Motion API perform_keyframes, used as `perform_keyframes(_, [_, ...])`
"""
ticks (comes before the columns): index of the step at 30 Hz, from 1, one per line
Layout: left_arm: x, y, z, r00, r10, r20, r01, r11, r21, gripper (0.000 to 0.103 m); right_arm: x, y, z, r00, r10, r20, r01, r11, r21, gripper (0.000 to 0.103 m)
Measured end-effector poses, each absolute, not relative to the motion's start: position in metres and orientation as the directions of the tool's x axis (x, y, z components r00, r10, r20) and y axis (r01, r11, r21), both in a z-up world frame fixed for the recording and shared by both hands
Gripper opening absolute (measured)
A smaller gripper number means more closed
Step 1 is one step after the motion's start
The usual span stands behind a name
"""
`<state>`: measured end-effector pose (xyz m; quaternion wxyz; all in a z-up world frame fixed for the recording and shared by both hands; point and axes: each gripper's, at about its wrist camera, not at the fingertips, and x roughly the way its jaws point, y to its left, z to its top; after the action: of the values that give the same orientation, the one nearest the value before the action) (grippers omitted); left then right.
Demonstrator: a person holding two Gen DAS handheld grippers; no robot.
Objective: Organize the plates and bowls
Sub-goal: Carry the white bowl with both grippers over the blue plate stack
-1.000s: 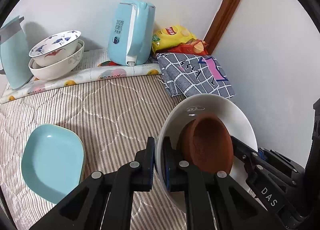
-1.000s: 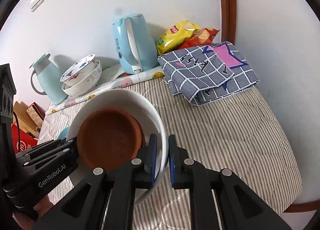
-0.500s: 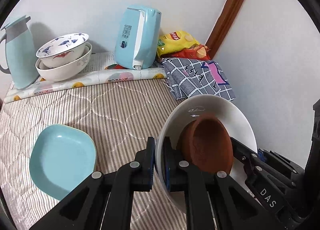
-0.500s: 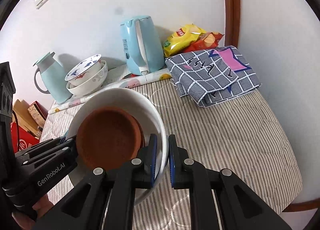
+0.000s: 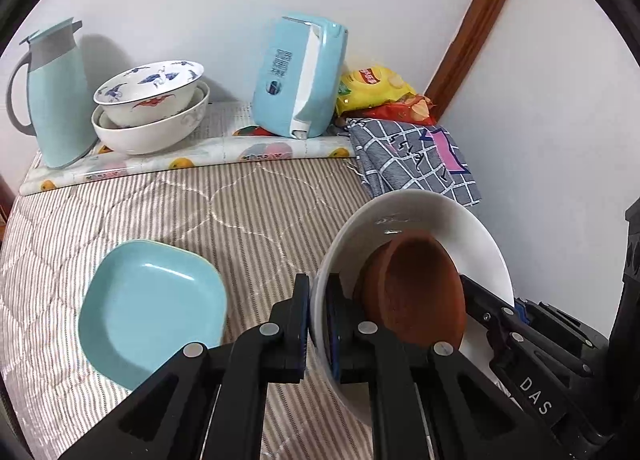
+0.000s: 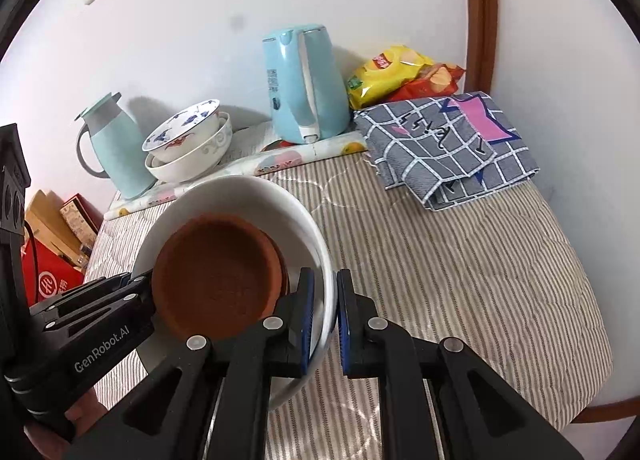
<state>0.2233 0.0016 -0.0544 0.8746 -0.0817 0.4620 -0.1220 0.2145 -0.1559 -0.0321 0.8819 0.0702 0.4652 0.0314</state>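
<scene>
With the left tool [image 5: 318, 326] and right tool [image 6: 323, 324] each clamped on the white bowl's [image 5: 424, 216] rim, we risk the seemingly loose brown dish [image 6: 218, 280] sliding out if it tilts.

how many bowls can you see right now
4: a painted bowl nested in a white bowl by the wall, and a brown bowl inside the big white bowl that both tools hold. More may be hidden.

A plain white bowl [image 6: 316, 244] holds a terracotta-brown dish [image 6: 218, 274]. Left of it lies a pale turquoise square plate [image 5: 152, 308] on the beige-striped quilted surface [image 5: 248, 212]. Behind the plate, a white bowl painted with blue birds [image 5: 150, 94] nests in a white one [image 5: 152, 132].
</scene>
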Motion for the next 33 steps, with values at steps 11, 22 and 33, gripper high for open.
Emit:
perform_keyframes(11, [0.222,0.033,-0.052,0.561,-0.251,-0.789,0.094,0.966,-0.240,0.009,0.223,-0.125,-0.033,0.564,0.156,-0.811,-0.037,0.986,0.164,0.011])
perform_keyframes(22, [0.225,0.055,-0.052,0.569,-0.229,-0.789,0.063,0.970,-0.236,0.009,0.230,-0.103,-0.034,0.560,0.185,-0.808,-0.070,0.982,0.176,0.010])
perform_keyframes(33, [0.227,0.074,-0.057,0.569,-0.209,-0.795,0.036,0.973,-0.229,0.009,0.237,-0.085,-0.039,0.549,0.206,-0.810,-0.095,0.978,0.184,0.010])
